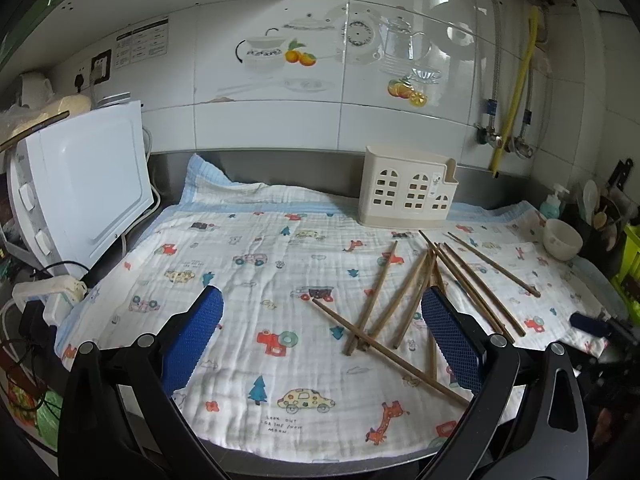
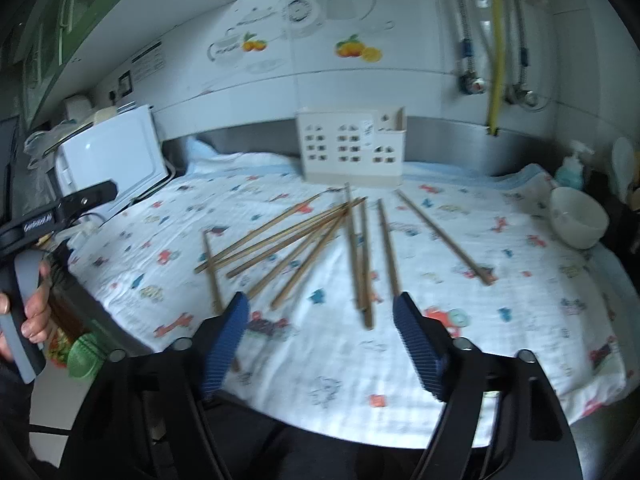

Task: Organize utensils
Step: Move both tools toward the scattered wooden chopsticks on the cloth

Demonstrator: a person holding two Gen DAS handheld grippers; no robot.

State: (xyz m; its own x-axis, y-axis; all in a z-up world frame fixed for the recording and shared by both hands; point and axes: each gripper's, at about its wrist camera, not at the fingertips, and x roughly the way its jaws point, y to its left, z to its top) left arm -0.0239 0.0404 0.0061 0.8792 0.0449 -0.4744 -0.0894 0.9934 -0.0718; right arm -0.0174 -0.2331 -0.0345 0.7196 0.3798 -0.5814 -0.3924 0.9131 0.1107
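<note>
Several brown wooden chopsticks (image 1: 404, 296) lie scattered and crossing on a printed white cloth (image 1: 248, 264); they also show in the right wrist view (image 2: 320, 240). A cream utensil holder (image 1: 408, 188) with house-shaped cutouts stands upright at the back, also in the right wrist view (image 2: 352, 148). My left gripper (image 1: 322, 300) is open and empty, above the cloth, its right pad near the chopsticks. My right gripper (image 2: 322, 304) is open and empty, just short of the chopsticks' near ends. The left gripper's handle (image 2: 24, 248) shows at the far left of the right wrist view.
A white appliance (image 1: 88, 184) stands at the left with a power strip (image 1: 52, 288) and cables. A white bowl (image 1: 562, 238) sits at the right by a soap bottle (image 1: 552, 204). The tiled wall and pipes (image 1: 516, 80) lie behind. The counter edge runs along the front.
</note>
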